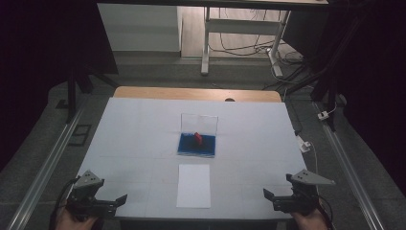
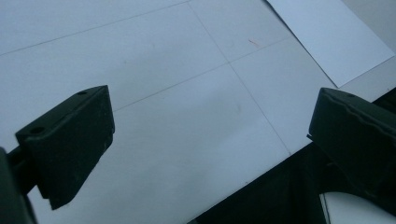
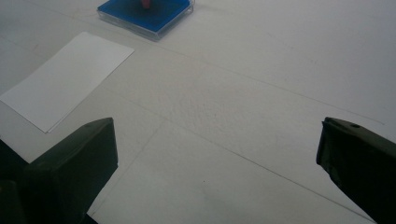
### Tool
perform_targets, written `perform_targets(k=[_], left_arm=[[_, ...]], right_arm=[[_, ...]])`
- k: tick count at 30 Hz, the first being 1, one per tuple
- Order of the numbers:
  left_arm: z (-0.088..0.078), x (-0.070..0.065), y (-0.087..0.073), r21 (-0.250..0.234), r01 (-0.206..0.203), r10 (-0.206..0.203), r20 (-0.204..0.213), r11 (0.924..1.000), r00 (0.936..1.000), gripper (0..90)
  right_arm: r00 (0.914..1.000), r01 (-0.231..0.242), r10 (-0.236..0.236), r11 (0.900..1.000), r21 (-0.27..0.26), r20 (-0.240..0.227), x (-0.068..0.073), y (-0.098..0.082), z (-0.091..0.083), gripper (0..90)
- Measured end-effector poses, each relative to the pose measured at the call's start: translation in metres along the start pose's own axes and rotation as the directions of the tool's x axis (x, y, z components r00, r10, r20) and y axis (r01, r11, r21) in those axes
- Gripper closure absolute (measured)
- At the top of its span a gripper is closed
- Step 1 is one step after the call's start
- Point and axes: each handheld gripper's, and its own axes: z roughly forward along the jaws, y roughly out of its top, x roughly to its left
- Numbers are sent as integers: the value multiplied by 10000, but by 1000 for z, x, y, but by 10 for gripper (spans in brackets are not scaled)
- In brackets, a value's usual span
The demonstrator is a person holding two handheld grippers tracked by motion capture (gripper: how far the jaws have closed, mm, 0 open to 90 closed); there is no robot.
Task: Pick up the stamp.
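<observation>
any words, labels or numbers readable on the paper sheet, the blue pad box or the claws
None can be read.
White rectangular paper sheet: blank, no print.
Blue ink pad in its clear plastic box with the small red piece on it: no label shows.
Left claw and right claw: plain black jaws, no marking.

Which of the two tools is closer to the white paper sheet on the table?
The left tool. Its jaw tips lie nearer the paper than those of the right tool. Both tools are open and hold nothing.
</observation>
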Motion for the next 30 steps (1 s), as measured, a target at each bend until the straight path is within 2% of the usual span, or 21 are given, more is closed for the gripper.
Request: perform_targets(k=[9,14,21,25,30], left_arm=[[1,-1,1,116,-157,155,180,9998,9997,17],[2,0,1,238,-110,105,178,9997,9998,20],[3,1,2,282,-137,130,229,9995,9997,20],[3,-1,2,377,-145,142,70,9992,9999,0],[3,-3,5,349,-223,220,107,9991,9997,0]], right_arm=[[9983,-162,164,9999,43,-560,-3,0,0,0],[9975,-245,251,9996,105,-655,-4,0,1,0],[9973,74,-66,9999,115,-731,-2,0,1,0],[9971,169,-157,9997,149,-741,-1,0,1,0],[9971,180,-167,9997,168,-738,-1,0,1,0]])
